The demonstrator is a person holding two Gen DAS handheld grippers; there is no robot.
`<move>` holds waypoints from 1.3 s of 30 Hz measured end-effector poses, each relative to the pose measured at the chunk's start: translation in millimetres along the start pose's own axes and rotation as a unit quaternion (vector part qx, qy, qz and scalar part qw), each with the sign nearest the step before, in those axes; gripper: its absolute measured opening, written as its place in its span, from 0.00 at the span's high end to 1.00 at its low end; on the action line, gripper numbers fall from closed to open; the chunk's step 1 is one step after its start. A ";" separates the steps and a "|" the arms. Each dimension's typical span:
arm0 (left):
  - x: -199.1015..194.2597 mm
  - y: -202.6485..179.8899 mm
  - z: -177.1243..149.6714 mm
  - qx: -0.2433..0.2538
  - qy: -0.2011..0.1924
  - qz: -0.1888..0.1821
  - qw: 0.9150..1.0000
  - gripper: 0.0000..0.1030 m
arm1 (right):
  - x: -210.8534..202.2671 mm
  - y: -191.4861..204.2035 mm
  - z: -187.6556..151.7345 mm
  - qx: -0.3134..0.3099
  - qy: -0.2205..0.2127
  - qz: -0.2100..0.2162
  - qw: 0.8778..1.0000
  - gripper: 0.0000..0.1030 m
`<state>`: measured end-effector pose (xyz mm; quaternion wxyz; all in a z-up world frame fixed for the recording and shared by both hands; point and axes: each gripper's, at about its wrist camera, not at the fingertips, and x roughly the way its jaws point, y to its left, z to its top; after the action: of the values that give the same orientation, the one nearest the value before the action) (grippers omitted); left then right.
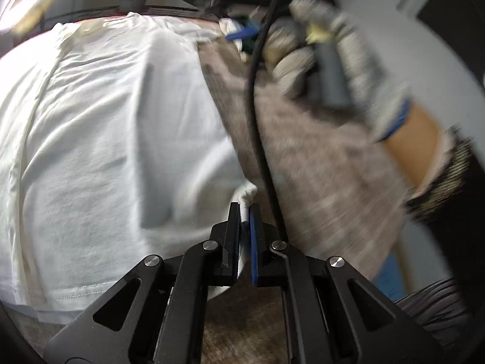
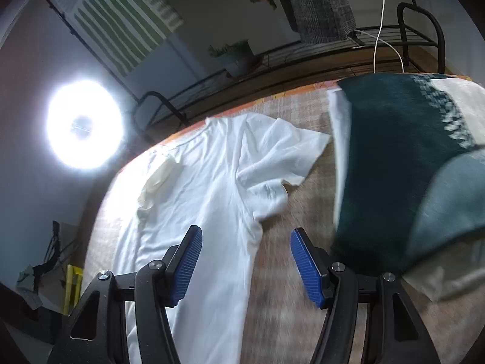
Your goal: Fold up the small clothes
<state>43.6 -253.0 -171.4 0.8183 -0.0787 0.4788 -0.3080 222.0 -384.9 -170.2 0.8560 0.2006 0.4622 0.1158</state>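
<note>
Brownish woven cloth covers the surface that carries the clothes; whether it is a bed or a worktop cannot be told. Behind it runs a dark metal rail, with a potted plant on a ledge and a bright ring lamp glaring off to the left.

A white T-shirt lies spread flat on the cloth. In the right wrist view it stretches ahead of and to the left of the right hand-held gripper, with one short sleeve reaching out ahead and to the right. That gripper's blue-padded jaws stand apart with nothing between them; the shirt's side edge lies below the left jaw and bare cloth below the right. A pile of dark green and white fabric sits just to its right.

In the left wrist view, the left hand-held gripper has its jaws together, clamped on a corner of the T-shirt's edge, and a small roll of white fabric pokes out past the tips. The shirt's body fills the space ahead and to the left. Ahead and to the right, a gloved hand grips a dark handle, blurred, with a black cable running down from it.
</note>
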 end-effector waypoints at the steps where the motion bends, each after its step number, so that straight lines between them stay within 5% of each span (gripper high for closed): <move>1: -2.9 1.7 1.5 -0.006 -0.005 -0.004 1.000 0.97 | 10.2 1.2 2.7 0.000 0.002 -0.013 1.000 0.38; 8: -4.8 6.9 7.9 -0.028 -0.016 -0.031 0.999 0.97 | 49.3 -8.7 14.6 0.032 0.007 -0.050 0.998 0.40; 10: -3.9 6.2 7.0 -0.025 -0.017 -0.029 0.999 0.97 | 52.0 -5.6 21.2 0.027 0.005 -0.046 0.999 0.70; 13: -2.1 8.8 6.2 -0.032 -0.015 -0.035 0.999 0.97 | 61.1 3.3 23.3 0.010 0.014 -0.041 0.999 0.96; 17: -7.0 17.5 4.5 -0.062 -0.017 -0.052 0.997 0.97 | 59.5 21.2 28.1 -0.030 0.006 -0.096 0.995 1.00; 27: -40.4 55.2 -1.4 -0.111 -0.048 -0.058 0.991 0.97 | 36.9 73.1 48.4 -0.068 -0.032 -0.120 0.990 1.00; 39: -68.8 111.6 -28.4 -0.217 -0.061 -0.047 0.973 0.97 | 96.9 182.1 35.7 -0.197 0.003 -0.136 0.971 1.00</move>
<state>43.6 -119.4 -183.1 0.7940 -0.2957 0.4792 -0.2292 302.5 -193.6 -142.8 0.8850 -0.0375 0.4558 0.0873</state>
